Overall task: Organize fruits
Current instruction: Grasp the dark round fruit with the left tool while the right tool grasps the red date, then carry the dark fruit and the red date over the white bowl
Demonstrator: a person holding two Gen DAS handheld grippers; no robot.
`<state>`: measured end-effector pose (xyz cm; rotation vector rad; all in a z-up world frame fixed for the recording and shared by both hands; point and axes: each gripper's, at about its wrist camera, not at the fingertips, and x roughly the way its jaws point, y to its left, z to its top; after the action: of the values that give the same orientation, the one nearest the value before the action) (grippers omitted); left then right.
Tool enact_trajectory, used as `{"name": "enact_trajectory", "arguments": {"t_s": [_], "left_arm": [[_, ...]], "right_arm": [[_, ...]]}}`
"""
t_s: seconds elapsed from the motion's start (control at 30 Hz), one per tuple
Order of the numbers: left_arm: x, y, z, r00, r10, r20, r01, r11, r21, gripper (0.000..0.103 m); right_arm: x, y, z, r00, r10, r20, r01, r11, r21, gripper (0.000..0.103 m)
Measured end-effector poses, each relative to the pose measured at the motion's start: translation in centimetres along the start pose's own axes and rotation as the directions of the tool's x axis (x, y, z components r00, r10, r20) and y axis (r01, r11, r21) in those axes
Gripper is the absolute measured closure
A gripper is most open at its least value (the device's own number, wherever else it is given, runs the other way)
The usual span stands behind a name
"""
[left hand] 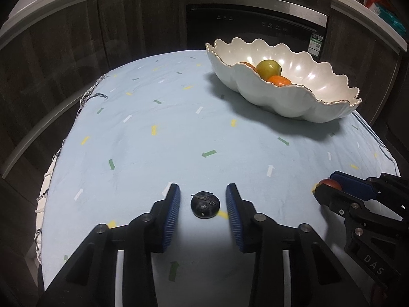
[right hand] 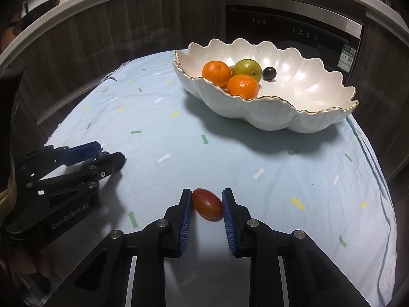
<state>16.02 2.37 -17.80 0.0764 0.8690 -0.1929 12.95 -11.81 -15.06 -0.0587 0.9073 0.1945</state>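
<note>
A small dark wrinkled fruit (left hand: pixel 205 204) lies on the light blue cloth between the blue pads of my open left gripper (left hand: pixel 202 195), with gaps on both sides. My right gripper (right hand: pixel 206 198) has its pads against both sides of a red oval fruit (right hand: pixel 207 204) that rests on the cloth. The fruit also shows in the left wrist view (left hand: pixel 332 184). A white scalloped bowl (right hand: pixel 301 117) at the back right holds two oranges (right hand: pixel 216 72), a green-yellow fruit (right hand: pixel 248 69) and a dark round fruit (right hand: pixel 269 73).
The blue cloth (left hand: pixel 158 138) with small arrow marks covers a table. Dark cabinets and an oven front (right hand: pixel 294 28) stand behind it. The cloth's frayed edge (left hand: pixel 84 99) runs along the left side.
</note>
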Motion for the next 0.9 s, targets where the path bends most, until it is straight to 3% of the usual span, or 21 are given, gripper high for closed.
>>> {"name": "enact_trajectory", "arguments": {"t_s": [0.2,0.9], "left_arm": [[-0.1,-0.4,0.0,1.0,0.001,0.002,-0.001,1.0,0.027,0.08],[-1.5,-0.4,1.0,0.999,0.033,-0.006,-0.033,0.999,-0.009,0.081]], "right_arm": [[0.0,-0.2,0.1,1.0,0.003,-0.001,-0.003,1.0,0.013,0.078],[-2.0,-1.2,1.9,0.996,-0.019,0.085,0.015,0.999,0.047,0.078]]}}
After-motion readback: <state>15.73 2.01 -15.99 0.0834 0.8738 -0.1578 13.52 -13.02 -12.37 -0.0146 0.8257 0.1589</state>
